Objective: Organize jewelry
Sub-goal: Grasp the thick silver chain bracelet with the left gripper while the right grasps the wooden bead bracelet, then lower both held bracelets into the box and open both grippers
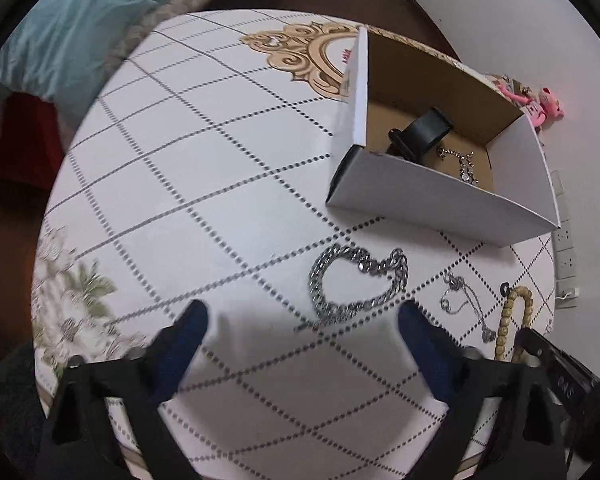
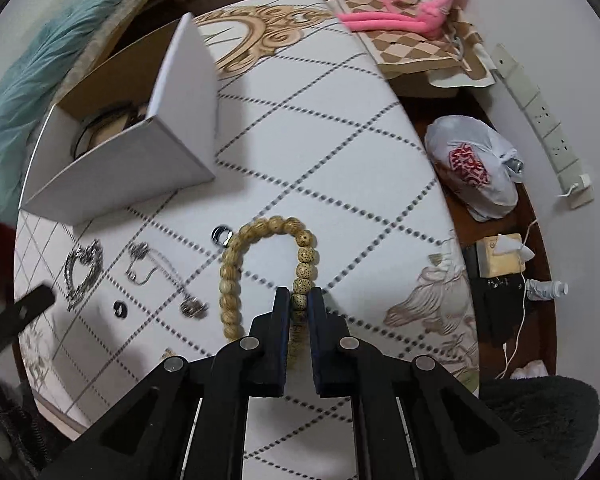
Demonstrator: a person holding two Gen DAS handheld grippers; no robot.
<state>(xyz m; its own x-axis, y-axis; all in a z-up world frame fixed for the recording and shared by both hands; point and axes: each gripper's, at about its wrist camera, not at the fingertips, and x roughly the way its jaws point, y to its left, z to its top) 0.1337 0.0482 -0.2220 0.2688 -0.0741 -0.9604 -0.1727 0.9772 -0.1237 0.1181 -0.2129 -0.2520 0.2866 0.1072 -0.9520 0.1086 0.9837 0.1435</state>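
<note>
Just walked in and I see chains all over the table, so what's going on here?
Someone is sorting jewelry into a cardboard box with two handheld grippers. The right gripper is shut on a wooden bead bracelet lying on the table. The left gripper is open, just short of a chunky silver chain. A thin necklace and a small ring lie loose on the table. The box already holds a black watch and a silver chain.
</note>
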